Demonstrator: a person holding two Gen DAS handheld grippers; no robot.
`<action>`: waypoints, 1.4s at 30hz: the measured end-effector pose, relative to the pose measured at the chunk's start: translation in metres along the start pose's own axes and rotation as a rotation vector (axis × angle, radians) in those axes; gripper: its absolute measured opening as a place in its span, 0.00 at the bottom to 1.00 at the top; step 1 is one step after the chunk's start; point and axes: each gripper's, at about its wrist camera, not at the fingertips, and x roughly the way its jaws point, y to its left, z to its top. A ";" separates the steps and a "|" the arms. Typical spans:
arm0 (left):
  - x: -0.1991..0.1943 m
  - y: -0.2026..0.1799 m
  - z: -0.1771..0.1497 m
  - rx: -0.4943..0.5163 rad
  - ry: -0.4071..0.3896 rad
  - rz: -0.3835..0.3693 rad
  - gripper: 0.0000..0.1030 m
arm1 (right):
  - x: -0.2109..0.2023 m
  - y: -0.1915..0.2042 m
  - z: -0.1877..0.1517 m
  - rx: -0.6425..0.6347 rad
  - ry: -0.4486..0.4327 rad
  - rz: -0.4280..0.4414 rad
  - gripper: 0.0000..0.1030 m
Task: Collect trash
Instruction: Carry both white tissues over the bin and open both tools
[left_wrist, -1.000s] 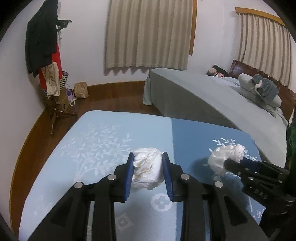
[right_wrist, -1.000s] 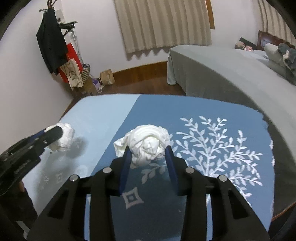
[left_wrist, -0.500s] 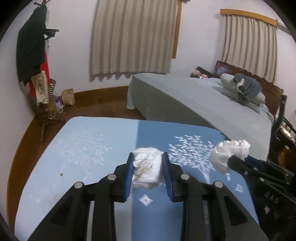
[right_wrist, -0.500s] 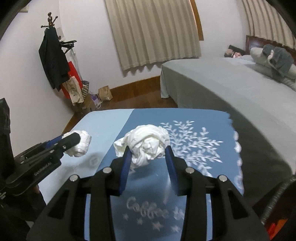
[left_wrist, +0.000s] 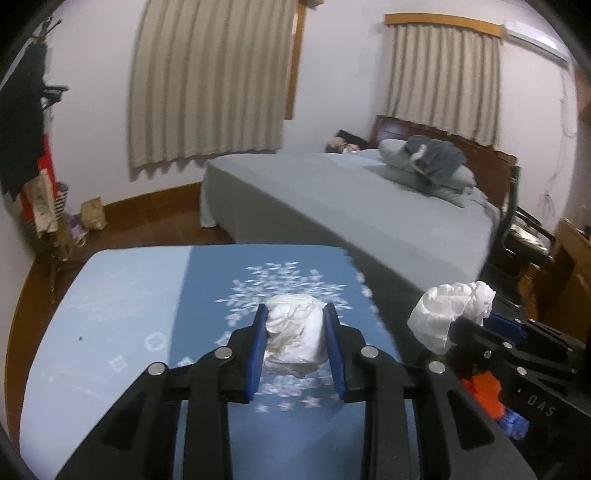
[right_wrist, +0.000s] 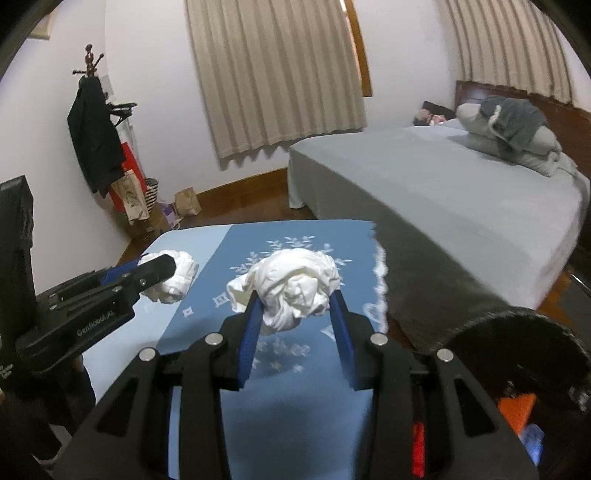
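The left gripper (left_wrist: 297, 343) is seen closed on a crumpled white paper wad (left_wrist: 295, 332), the blue pads pressed into both flanks of it, and the wad is carried clear above the worktop (left_wrist: 110, 332). A brownish stain is visible low on the wad's left side. Off to the right in the same view, the right gripper (left_wrist: 476, 325) is caught side-on, with a second white paper ball (left_wrist: 448, 312) clamped at its tip.

From the right wrist camera, that second paper ball (right_wrist: 295, 288) is shown squeezed between the blue pads, a loose flap hanging out past the left pad. It too is held up off the cloth. The left gripper (right_wrist: 159, 271) is seen at the left edge, its wad (right_wrist: 173, 280) sticking out beyond the black finger.

Below both loads, the worktop is covered by a blue tablecloth (right_wrist: 295, 387), pale blue on the left half, darker blue with white leaf and star prints on the right. At the right edge of the right wrist view a dark round bin rim (right_wrist: 517, 325) is made out, with orange and blue items inside; their nature cannot be told.

Beyond the worktop, a bed (right_wrist: 443, 192) with a grey cover is seen, pillows stacked at its head. Beige curtains (left_wrist: 210, 85) are hung on the far wall, and a coat rack (right_wrist: 96, 140) draped with dark clothing is stood in the left corner.
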 end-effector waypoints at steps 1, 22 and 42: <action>-0.002 -0.007 0.000 0.009 -0.002 -0.009 0.29 | -0.007 -0.004 -0.002 0.003 -0.005 -0.007 0.35; -0.025 -0.132 0.001 0.144 -0.032 -0.202 0.29 | -0.120 -0.088 -0.029 0.082 -0.097 -0.187 0.35; -0.010 -0.209 -0.027 0.225 0.021 -0.357 0.29 | -0.166 -0.156 -0.078 0.180 -0.075 -0.353 0.35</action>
